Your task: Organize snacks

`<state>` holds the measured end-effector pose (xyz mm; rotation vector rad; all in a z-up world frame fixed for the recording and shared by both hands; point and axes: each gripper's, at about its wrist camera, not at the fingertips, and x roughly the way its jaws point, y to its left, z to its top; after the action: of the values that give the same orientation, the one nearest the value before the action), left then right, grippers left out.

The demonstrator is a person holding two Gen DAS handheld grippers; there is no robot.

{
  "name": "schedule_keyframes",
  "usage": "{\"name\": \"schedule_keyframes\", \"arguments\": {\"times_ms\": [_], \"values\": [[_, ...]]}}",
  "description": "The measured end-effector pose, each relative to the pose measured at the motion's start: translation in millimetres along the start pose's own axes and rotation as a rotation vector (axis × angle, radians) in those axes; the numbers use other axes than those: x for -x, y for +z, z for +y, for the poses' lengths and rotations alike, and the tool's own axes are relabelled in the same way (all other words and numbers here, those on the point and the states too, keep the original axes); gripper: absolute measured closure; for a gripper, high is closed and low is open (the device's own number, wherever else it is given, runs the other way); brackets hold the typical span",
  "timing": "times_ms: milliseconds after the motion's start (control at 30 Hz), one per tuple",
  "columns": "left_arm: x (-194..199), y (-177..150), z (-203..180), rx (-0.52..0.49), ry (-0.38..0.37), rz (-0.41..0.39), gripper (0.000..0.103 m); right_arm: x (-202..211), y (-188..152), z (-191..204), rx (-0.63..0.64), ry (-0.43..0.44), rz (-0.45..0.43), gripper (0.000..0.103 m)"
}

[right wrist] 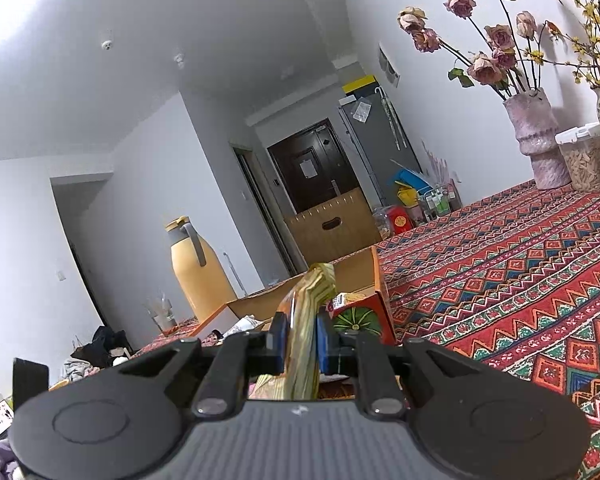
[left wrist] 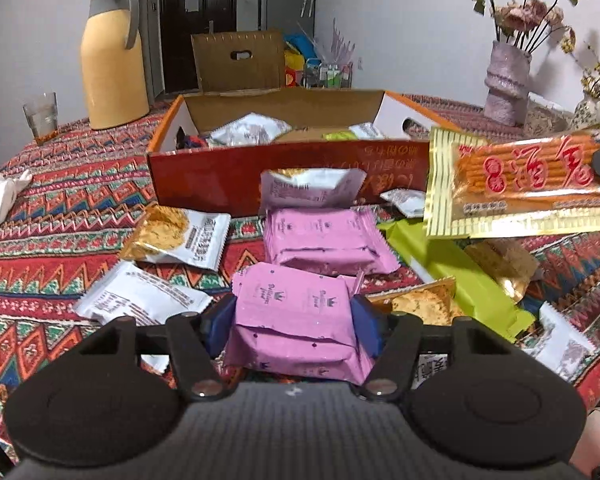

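Lying between the blue pads of the left gripper (left wrist: 296,326), a pink snack packet (left wrist: 296,312) rests on the surface with a pad close at each side. The jaws stand about half open; whether the pads actually press on the wrapper cannot be told. A second pink packet (left wrist: 324,240) lies just beyond the first, and a white packet with a gold edge (left wrist: 310,188) leans behind that one, against the front wall of an orange cardboard box (left wrist: 284,184). The box is open on top and holds several white and green packets.

Left of the pink packets lie a white packet picturing a golden cake (left wrist: 176,238) and a plain white printed packet (left wrist: 140,300). To the right lie a lime-green wrapper (left wrist: 456,268) and more cake packets.

The right gripper (right wrist: 302,338) has its jaws nearly closed on a long gold-edged packet of orange sticks (left wrist: 520,184), clamped edge-on between the pads. In the left wrist view this packet hangs in the air at the right, above the green wrapper and near the box's right end.

The surface (left wrist: 60,216) wears a red cloth woven with zigzags and diamonds. On it stand a yellow thermos jug (left wrist: 112,64), a drinking glass (left wrist: 41,116) and a pink vase of dried roses (left wrist: 506,80). Beyond are pale walls, a dark door (left wrist: 198,20) and a brown carton with a handle slot (left wrist: 240,60).
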<state>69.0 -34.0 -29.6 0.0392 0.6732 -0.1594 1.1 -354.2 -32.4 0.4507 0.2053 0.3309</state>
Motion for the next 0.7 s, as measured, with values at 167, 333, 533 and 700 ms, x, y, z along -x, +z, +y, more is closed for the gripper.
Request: {"name": "schedule_keyframes", "arguments": {"times_ms": [167,333,533,700], "values": [[20.8,14.5,2.6,0.007,0.007,-0.069,0.040,0.6,2.9,-0.2,-0.003,0.006,-0.013,0.089],[29.4,40.2,4.1,0.009,0.014,-0.128,0.040,-7.3,15.5,2.4,-0.003,0.016,-0.030,0.089],[20.3,77.4,9.0,0.028,0.031,-0.168,0.040,-31.3,35.9,8.3,0.002,0.037,-0.046,0.089],[0.4,106.3,16.0,0.051,0.044,-0.182,0.040,-67.4,53.1,10.3,0.009,0.055,-0.038,0.089]]}}
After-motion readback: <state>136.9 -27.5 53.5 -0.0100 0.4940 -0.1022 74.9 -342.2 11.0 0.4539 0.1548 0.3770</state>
